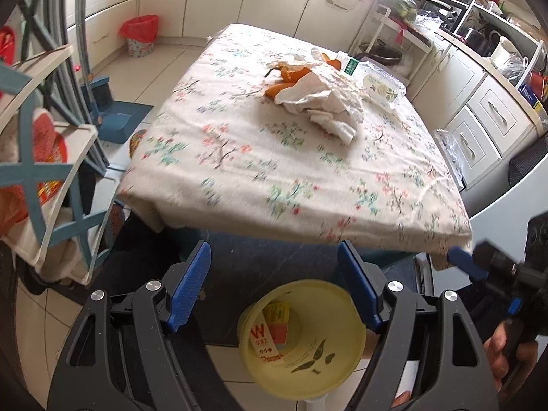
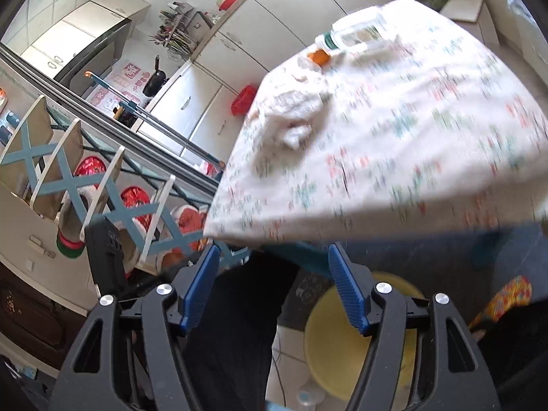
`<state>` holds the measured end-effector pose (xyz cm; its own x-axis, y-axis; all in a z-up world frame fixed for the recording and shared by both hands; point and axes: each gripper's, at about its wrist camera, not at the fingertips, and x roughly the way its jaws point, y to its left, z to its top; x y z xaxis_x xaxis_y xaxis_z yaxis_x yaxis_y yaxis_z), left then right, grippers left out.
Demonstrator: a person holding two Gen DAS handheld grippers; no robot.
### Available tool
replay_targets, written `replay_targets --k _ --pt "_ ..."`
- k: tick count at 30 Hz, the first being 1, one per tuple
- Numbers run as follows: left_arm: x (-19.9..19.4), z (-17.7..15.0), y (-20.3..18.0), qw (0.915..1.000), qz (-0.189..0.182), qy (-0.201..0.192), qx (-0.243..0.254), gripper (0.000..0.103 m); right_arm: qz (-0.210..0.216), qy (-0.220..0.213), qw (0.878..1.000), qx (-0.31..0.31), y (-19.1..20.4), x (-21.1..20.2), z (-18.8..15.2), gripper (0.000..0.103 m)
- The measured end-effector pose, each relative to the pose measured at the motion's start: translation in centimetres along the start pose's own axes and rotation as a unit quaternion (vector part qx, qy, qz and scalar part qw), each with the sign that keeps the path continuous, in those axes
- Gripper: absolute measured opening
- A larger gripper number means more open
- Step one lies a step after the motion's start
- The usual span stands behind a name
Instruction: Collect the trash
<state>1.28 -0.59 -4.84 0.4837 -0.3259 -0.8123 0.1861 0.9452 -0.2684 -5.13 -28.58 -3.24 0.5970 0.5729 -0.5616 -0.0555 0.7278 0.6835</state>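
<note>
The left gripper (image 1: 274,284) hangs spread and empty above a round yellow plastic bin (image 1: 303,342) on the floor. Crumpled white tissues (image 1: 325,99) lie lengthwise across the floral tablecloth (image 1: 239,171). The right gripper (image 2: 274,287) gapes empty.

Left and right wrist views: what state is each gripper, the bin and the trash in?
Left hand-held gripper: open, empty.
Right hand-held gripper: open, empty.
Yellow bin: below the table edge, wrappers inside.
Crumpled tissues: on the tablecloth, uncollected.
Orange peels: beside the tissues.
</note>
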Motion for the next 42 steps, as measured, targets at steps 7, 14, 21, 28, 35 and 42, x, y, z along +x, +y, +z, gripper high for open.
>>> replay_targets --k 7,14,21,28,35,42 --pt "3.3 3.3 -2.4 0.9999 -0.013 -0.005 -0.001 0.073 -0.017 -0.015 0.999 -0.025 0.6 1.9 5.7 0.066" --pt "7.2 7.1 -4.2 0.9999 -0.006 -0.01 -0.012 0.074 -0.038 -0.022 0.999 -0.019 -1.3 5.6 12.8 0.067" --pt "10.1 9.7 -5.2 0.9997 0.002 -0.011 -0.021 0.074 -0.029 -0.004 0.999 0.023 -4.1 10.9 17.9 0.068" --pt "11.7 11.4 -5.9 0.9996 0.011 -0.017 -0.017 0.077 -0.026 0.017 0.999 0.038 -5.5 14.1 19.1 0.068" --pt "11.9 11.2 -6.5 0.9994 0.022 -0.027 0.004 0.064 -0.011 0.025 1.0 0.013 -4.8 14.9 19.3 0.019" --pt "11.6 11.1 -5.6 0.9999 -0.007 -0.01 -0.006 0.018 0.006 -0.013 1.0 -0.015 -3.5 12.4 19.3 0.009"
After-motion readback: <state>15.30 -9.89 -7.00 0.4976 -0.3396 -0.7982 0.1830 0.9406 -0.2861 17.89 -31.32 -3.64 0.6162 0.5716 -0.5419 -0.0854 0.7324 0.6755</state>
